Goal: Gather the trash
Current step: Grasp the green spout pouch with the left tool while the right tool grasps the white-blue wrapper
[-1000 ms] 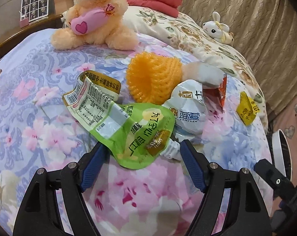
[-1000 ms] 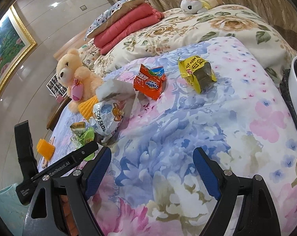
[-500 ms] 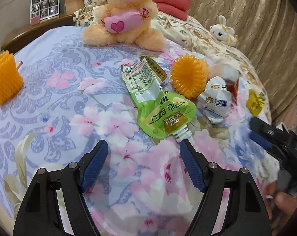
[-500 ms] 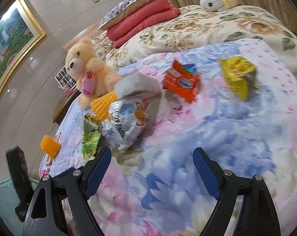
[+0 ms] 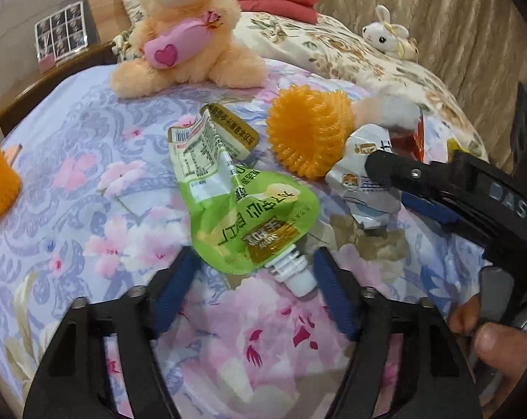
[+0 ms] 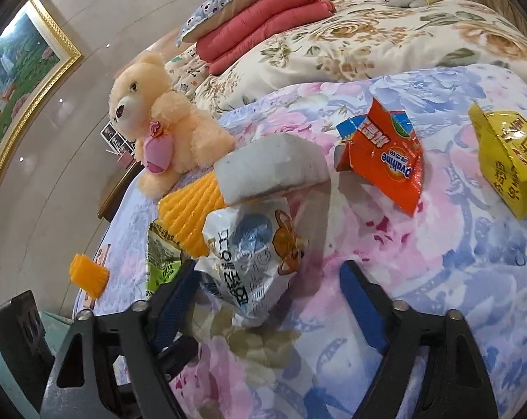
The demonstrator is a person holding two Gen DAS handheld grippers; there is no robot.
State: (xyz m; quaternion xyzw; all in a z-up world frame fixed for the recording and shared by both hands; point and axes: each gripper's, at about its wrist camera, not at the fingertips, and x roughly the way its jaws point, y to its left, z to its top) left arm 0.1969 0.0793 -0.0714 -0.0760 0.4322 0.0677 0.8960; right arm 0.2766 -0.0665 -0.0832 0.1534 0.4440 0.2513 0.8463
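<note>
Trash lies scattered on a floral bedspread (image 5: 71,188), and both handheld grippers point at it. Left gripper (image 5: 253,279) has its jaws spread wide and holds nothing; a green spouted pouch (image 5: 242,209) lies flat just ahead, its white spout (image 5: 293,272) reaching back into the gap between the blue pads, nearer the right-hand pad. The pouch's long axis runs away from this gripper, tilting left toward a peach teddy bear (image 5: 186,31).

Right gripper (image 6: 267,300) is also wide open and empty. A crumpled silver wrapper (image 6: 249,262) sits between its fingertips, touching or nearly touching the left pad, beside an orange foam net (image 6: 190,216). An orange sachet (image 6: 385,153) and a yellow packet (image 6: 504,160) lie farther off to its right.

Each gripper seems set to close on the piece directly before it.
</note>
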